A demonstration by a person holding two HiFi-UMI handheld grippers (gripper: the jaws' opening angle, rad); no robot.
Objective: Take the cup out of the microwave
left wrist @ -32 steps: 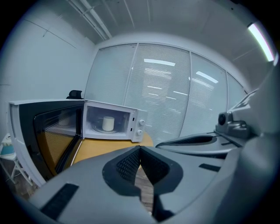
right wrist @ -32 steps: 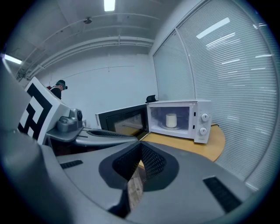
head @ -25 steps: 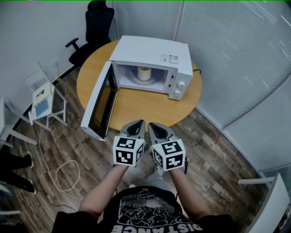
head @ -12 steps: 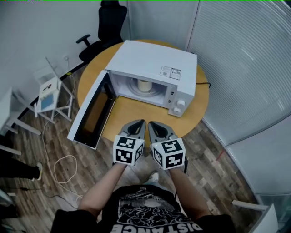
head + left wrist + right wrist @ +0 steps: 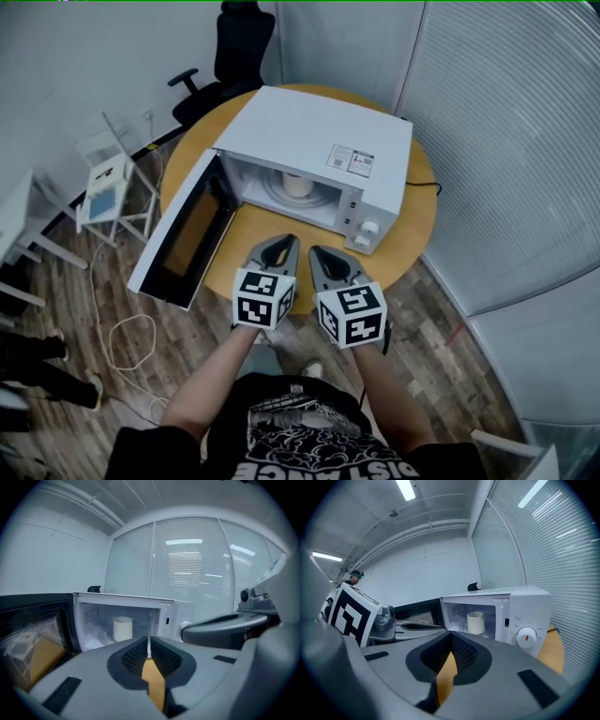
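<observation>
My left tool [image 5: 284, 242] and right tool [image 5: 319, 253] are closed and empty, side by side before the open microwave [image 5: 314, 131]; the cup [image 5: 298, 184] stands inside it.

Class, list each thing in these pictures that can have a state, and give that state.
Microwave door, swung wide open.
Cup, upright inside the microwave, untouched.
Left tongs, shut, empty.
Right tongs, shut, empty.

Door [image 5: 181, 232] swung wide left; microwave [image 5: 309, 141] cavity front unobstructed.
</observation>
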